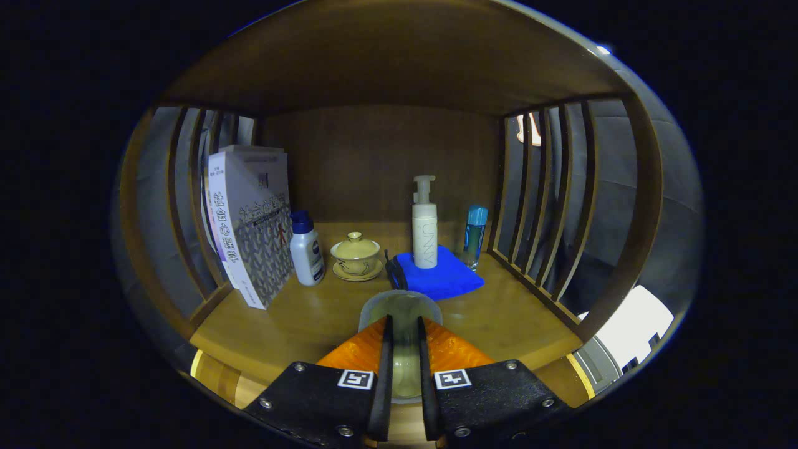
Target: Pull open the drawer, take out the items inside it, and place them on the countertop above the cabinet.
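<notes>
Since the gripper [402, 333] has its two fingers pinched on a clear cup-like thing [401, 312], the only relation that matters for the coming move is cup versus countertop [299, 318]. The cup sits right between the fingers, its rim poking out just ahead of them, and the open wood surface lies directly below and in front. My guess is it's hovering over the near part of the counter, but I can't tell whether the base is touching wood yet, since the fingers cover the lower half.

Beyond the cup there's a blue cloth [446, 277] with a pump bottle [424, 234] standing on it, so going straight forward gets crowded fast. A lidded tea bowl [356, 254] sits left of the cloth. The cup's glass is hard to read against the wood.
</notes>
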Tool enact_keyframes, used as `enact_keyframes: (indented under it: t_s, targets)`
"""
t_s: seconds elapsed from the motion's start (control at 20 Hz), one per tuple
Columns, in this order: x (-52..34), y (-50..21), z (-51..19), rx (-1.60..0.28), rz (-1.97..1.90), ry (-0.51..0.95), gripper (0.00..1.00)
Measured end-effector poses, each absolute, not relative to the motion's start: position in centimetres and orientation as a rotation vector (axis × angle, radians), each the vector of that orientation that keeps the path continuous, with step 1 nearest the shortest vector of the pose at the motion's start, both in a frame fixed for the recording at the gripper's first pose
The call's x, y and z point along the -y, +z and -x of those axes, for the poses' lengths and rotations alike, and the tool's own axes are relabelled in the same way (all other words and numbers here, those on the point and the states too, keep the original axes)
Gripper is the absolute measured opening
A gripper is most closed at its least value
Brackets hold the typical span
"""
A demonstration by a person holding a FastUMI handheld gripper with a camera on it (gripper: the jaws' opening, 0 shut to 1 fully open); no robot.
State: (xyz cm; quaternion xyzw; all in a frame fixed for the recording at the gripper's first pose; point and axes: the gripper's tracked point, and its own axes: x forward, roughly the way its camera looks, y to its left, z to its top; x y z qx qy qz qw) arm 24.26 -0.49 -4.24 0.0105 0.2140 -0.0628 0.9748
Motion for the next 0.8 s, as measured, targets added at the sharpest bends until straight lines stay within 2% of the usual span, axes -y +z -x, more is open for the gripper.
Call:
enact_keyframes:
  t_s: [0.15,0.25,0.5,0.8]
  targets:
    - [0.5,-4.5,-25.4,-0.427,-0.026,-0.108,0.22]
    - [0.7,-4.0,-25.3,-0.404,-0.018,-0.107,0.26]
    - [0.0,-1.2,-24.0,-0.304,-0.007,-0.078,0.97]
    - [-0.3,3.2,-18.6,-0.188,0.01,-0.117,0.97]
